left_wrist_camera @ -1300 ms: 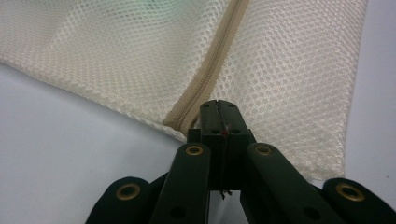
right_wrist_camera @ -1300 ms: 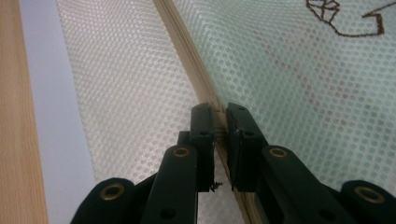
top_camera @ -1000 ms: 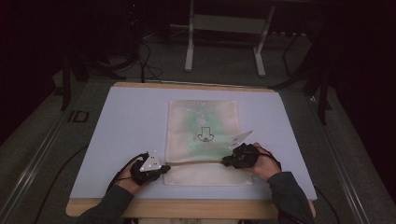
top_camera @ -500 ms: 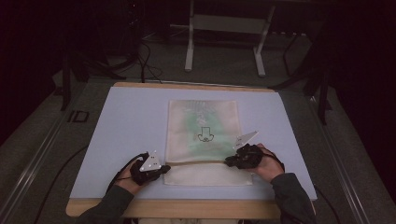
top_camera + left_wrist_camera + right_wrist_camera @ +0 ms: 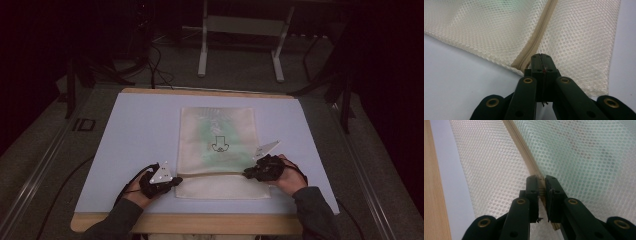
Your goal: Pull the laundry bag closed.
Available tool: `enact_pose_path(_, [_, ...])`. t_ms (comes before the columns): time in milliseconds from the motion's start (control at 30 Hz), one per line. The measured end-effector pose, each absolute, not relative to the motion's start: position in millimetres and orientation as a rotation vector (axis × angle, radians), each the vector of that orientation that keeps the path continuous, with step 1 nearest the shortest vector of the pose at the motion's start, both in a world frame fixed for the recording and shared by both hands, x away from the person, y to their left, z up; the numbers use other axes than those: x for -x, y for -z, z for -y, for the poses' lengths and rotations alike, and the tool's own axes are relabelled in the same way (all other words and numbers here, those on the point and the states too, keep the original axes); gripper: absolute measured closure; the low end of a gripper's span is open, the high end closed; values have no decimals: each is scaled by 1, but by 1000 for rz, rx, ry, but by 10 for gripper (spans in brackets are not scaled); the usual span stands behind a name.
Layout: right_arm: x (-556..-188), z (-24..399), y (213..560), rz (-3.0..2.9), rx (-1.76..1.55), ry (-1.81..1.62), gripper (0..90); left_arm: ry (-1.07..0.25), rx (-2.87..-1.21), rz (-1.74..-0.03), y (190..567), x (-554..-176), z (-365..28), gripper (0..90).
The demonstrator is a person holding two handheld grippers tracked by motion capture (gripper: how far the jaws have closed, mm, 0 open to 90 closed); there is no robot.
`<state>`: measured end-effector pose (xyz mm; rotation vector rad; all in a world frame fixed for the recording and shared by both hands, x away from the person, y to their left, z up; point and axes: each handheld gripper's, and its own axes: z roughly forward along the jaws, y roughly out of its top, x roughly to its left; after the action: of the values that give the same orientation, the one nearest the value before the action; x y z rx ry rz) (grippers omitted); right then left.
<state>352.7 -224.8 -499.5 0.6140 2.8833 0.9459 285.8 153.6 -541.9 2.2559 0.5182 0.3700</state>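
A cream mesh bag (image 5: 217, 145) lies flat on the pale mat (image 5: 135, 130), with a green item (image 5: 220, 132) showing through it. A tan zipper (image 5: 212, 175) runs across its near end. My left gripper (image 5: 176, 181) is at the zipper's left end, its jaws shut on the bag's edge (image 5: 540, 57) beside the zipper (image 5: 536, 37). My right gripper (image 5: 247, 174) is at the zipper's right end, pinching the tan zipper strip (image 5: 520, 145) between its jaws (image 5: 542, 180). The green item (image 5: 579, 152) lies under the mesh just beyond them.
The mat covers a wooden table whose front edge (image 5: 200, 222) is bare. Bare mat lies left and right of the bag. Behind the table stand a white frame (image 5: 202, 50) and cables (image 5: 155, 65) on a dark floor.
The right hand has shifted very slightly toward the near edge. The left hand and the bag stay where they were.
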Motion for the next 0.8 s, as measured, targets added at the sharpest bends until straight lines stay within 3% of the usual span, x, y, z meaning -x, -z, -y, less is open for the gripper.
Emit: enact_pose_path(800, [-351, 242, 502, -2865, -669, -961, 820, -367, -2258, -519, 542, -286, -154, 896])
